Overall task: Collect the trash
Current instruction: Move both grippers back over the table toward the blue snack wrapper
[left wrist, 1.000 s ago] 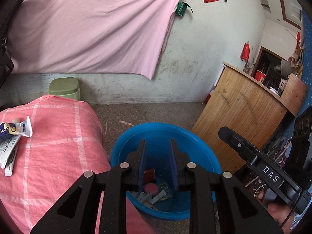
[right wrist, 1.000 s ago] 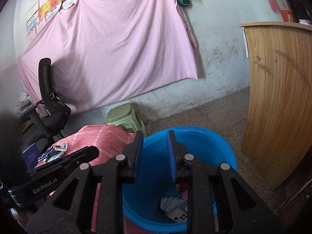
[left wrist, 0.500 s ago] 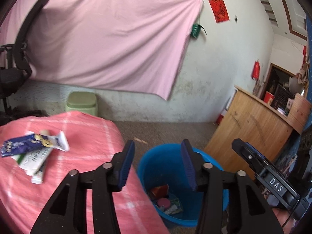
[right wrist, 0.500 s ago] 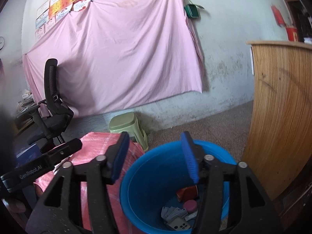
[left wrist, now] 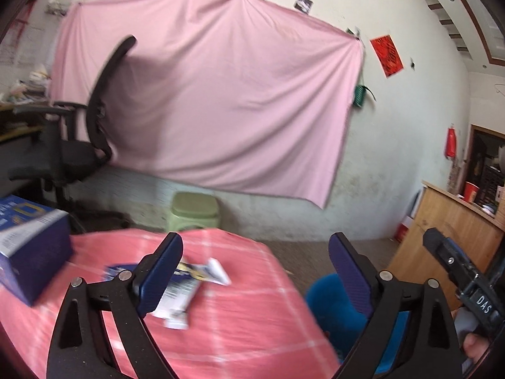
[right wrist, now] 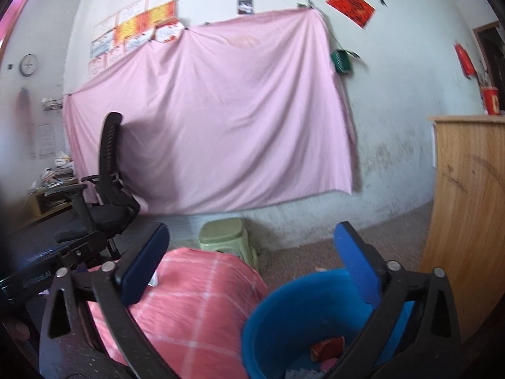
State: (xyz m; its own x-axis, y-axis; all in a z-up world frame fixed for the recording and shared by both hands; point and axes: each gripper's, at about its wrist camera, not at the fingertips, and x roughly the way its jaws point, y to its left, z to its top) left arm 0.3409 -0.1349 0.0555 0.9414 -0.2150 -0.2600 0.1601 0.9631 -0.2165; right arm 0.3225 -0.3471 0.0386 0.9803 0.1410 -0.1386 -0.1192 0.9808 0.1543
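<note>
Both tools, left tool (left wrist: 255, 271) and right tool (right wrist: 252, 265), are spreading apart, empty; blue bin (right wrist: 284, 309) holds scraps, wrappers (left wrist: 189, 284) wait on the pink surface (left wrist: 246, 325)

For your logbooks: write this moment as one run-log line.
left hand-held gripper: opening, empty | right hand-held gripper: opening, empty | wrappers: on table | bucket: beside table

"DAS" on the right gripper (left wrist: 467, 287); "GenRobot.AI" on the left gripper (right wrist: 47, 271).
</note>
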